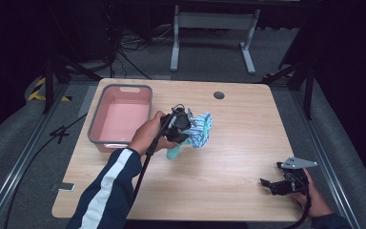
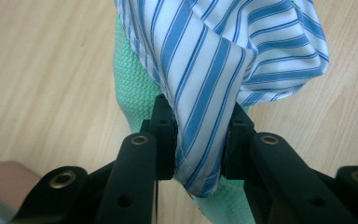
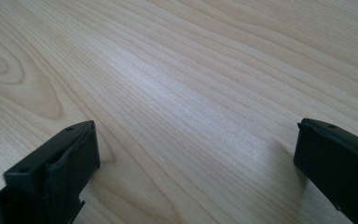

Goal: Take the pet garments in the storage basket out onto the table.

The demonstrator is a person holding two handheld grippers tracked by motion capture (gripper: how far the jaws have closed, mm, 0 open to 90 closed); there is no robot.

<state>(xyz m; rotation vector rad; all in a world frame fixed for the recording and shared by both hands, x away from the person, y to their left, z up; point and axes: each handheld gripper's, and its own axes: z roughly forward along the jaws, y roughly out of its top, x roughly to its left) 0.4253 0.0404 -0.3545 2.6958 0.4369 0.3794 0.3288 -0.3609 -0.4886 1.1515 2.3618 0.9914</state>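
Right gripper (image 1: 272, 183): I hold it nearest me, low at the table's near right corner; its jaws stand wide apart over bare wood, holding nothing.
Near edge: my right hand sits just inside the front edge of the table (image 1: 228, 157), with little margin behind it.
Open room, right: from the right gripper toward the middle, the wooden top lies bare; this is the widest free stretch I see.
Left gripper (image 1: 187, 131): I hold it near the table's centre; its jaws are clamped on a fold of the striped cloth (image 2: 214, 70).
Striped cloth: blue and white, bunched, lifted in the jaws, near the middle of the table, just right of the basin.
Green cloth (image 2: 133, 88): knitted texture, lying against and under the striped cloth, hanging down to the tabletop below the left gripper.
Pink basin (image 1: 119, 119): grey-rimmed, on the left half, close beside my left hand; its left wall runs near the table's left edge.
Far edge: a dark round grommet (image 1: 218, 95) lies near it, well apart from both cloths.
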